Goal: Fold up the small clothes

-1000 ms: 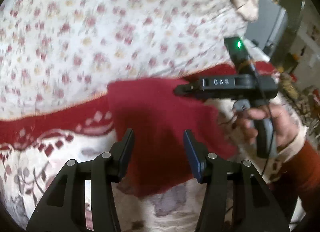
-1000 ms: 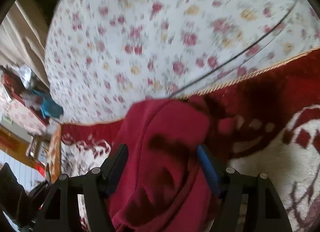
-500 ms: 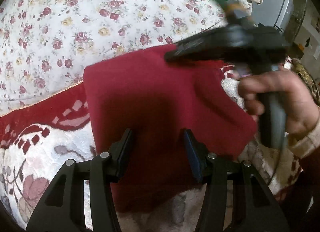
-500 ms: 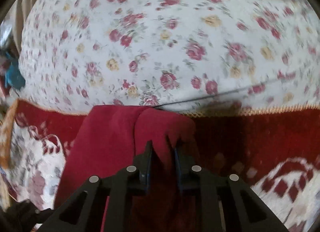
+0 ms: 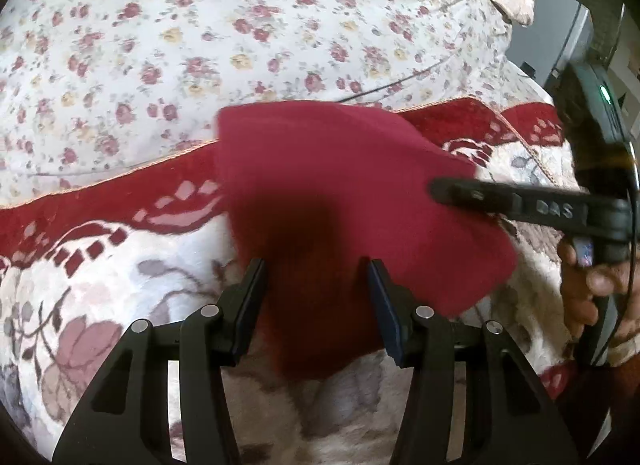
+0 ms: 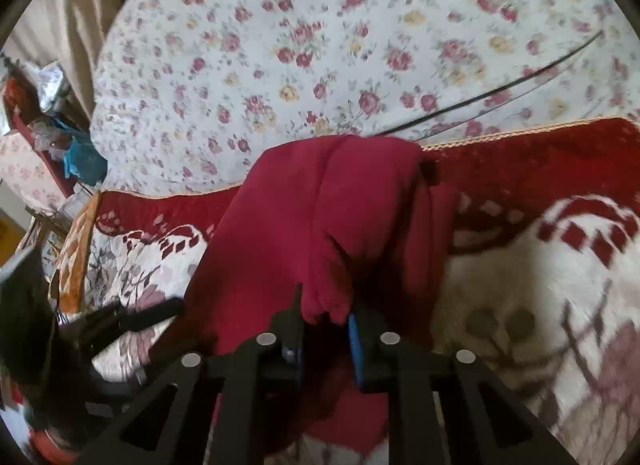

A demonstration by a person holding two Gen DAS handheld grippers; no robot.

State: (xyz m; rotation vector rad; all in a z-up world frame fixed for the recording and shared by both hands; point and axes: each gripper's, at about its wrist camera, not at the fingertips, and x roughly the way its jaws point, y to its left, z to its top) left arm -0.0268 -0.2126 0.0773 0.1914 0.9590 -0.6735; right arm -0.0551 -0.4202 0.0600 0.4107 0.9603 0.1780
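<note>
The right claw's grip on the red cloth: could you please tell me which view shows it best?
The right wrist view: the right claw is shut on a bunched fold of the red cloth. The left wrist view shows it only side-on at the cloth's far edge, blurred.

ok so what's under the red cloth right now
The red cloth lies over a red-and-cream patterned blanket, which shows all round it. Whatever sits directly beneath is covered; the right gripper pinches its edge.
</note>
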